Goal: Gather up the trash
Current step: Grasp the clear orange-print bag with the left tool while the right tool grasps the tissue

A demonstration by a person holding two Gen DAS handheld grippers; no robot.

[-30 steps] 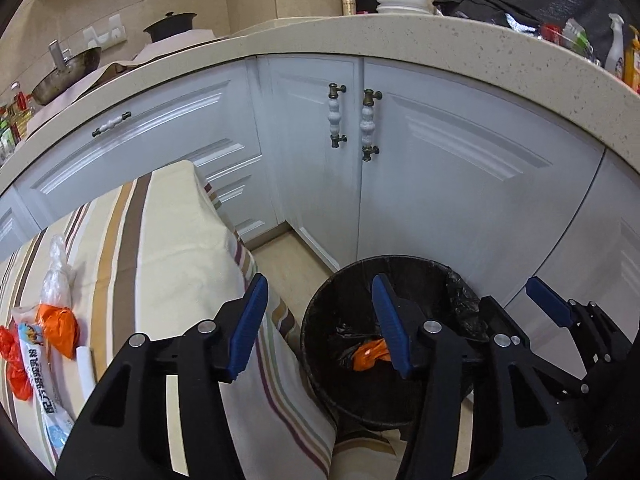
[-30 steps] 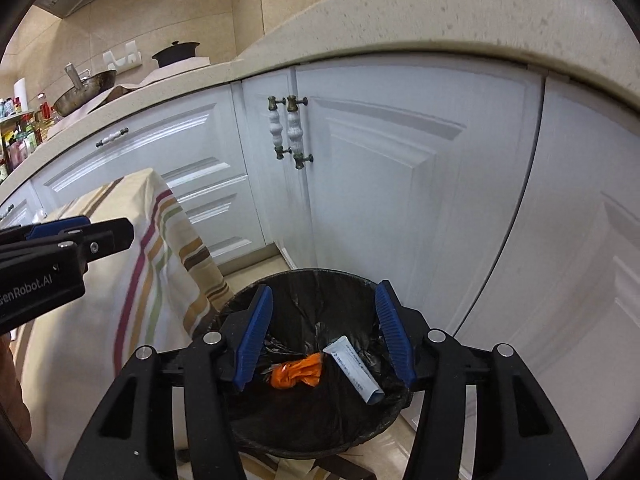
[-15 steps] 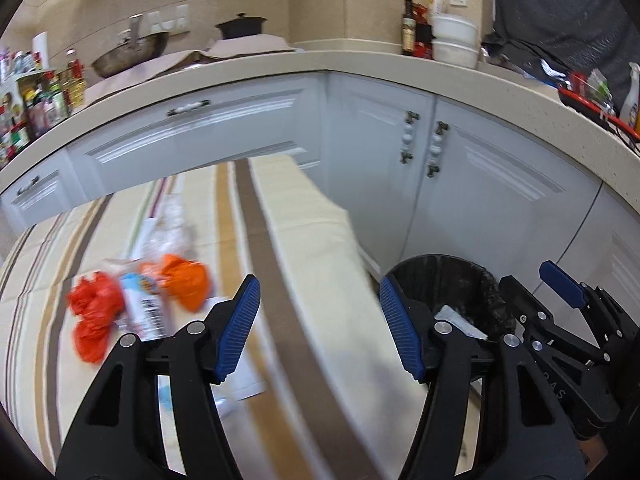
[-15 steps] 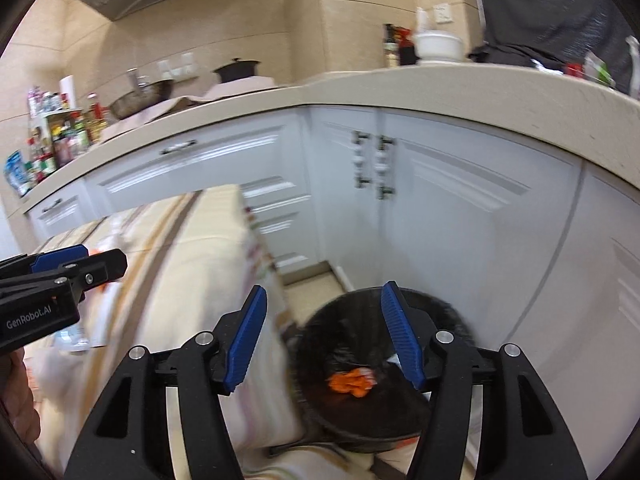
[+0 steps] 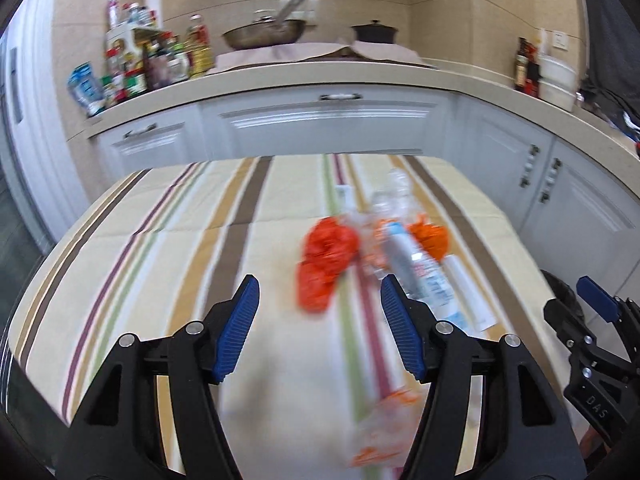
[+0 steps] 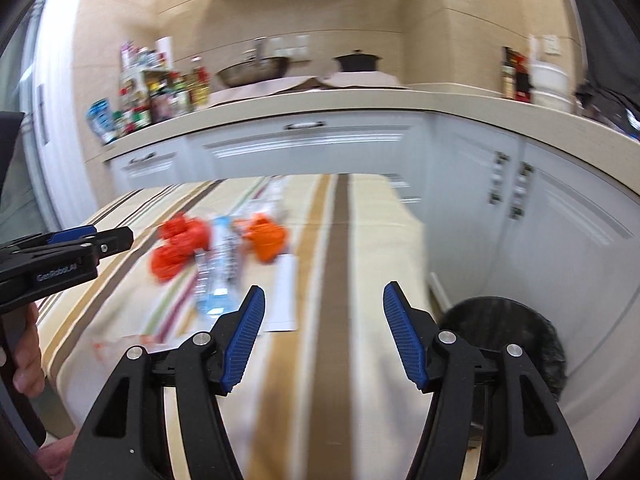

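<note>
Orange bags and bottle clumped mid-table; bin off its right edge. Left gripper, right gripper: jaws wide, empty. Risk: grabbing two items, dropping one.

On the striped-cloth bench, a crumpled red plastic bag lies left of a clear plastic bottle; a round black bin stands on the floor right of the bench.
</note>
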